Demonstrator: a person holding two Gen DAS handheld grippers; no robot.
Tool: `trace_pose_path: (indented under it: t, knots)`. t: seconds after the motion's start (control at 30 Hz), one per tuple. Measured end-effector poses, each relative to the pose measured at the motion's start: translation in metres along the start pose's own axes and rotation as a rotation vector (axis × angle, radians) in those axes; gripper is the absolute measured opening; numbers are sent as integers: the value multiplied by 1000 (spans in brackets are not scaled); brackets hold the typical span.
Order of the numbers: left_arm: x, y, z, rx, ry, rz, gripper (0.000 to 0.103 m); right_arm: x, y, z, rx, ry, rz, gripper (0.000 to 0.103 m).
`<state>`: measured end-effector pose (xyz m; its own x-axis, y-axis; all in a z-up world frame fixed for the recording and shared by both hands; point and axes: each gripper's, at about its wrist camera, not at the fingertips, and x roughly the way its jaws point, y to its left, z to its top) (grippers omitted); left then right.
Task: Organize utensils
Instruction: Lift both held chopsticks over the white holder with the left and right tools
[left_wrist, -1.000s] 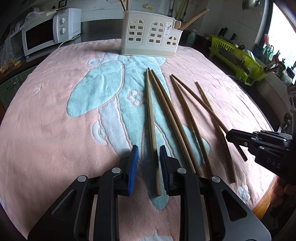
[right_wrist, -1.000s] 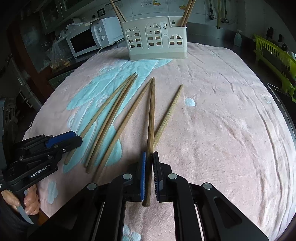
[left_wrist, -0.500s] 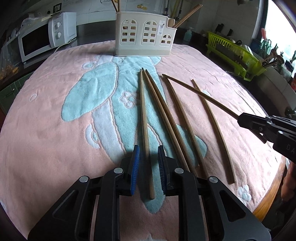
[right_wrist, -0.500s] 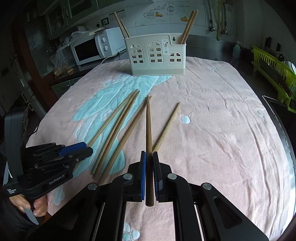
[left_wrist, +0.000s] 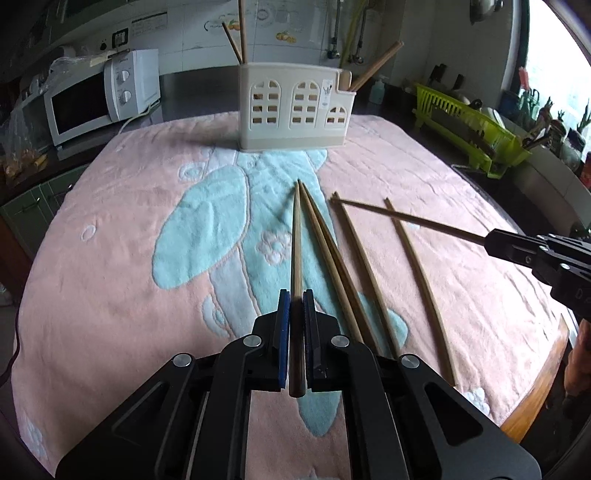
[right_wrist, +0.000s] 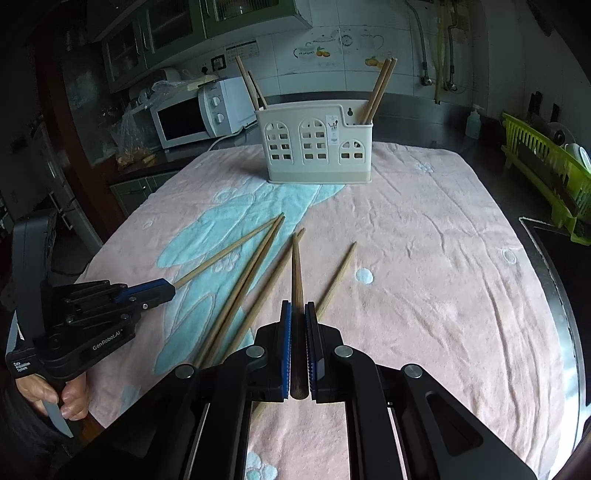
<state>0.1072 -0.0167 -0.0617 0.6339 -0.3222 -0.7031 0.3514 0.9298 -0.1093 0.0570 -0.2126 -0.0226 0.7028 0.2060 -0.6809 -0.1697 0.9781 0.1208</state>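
Left gripper (left_wrist: 295, 295) clamps one long brown wooden chopstick (left_wrist: 295, 251) near its thick end; right gripper (right_wrist: 298, 308) pinches another (right_wrist: 296, 273). Four lie loose on the pink towel (left_wrist: 110, 258). Light, stiff, probably pivot-prone sticks.

Daylight from the window (left_wrist: 554, 74) at the far right lights the pink towel (left_wrist: 110, 277) softly and evenly with faint shadows, while the cabinets (right_wrist: 110, 55) at the left stay dim, the fisheye bends every edge, and both views are sharp at centre.
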Motion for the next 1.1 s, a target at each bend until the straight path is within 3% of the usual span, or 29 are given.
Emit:
trace_pose_path:
  t: [0.3,0.77,1.1]
  knots:
    - [-26,3,41,-14,-156,-16,5,-15,3,44,-22,-96,42,7]
    - [-27,10,113,-21,-215,-35,5,5,-21,114,-36,-100,110,7]
    - [-38,8,171,-14,-296,-7,5,-6,-41,173,-62,-129,122,7]
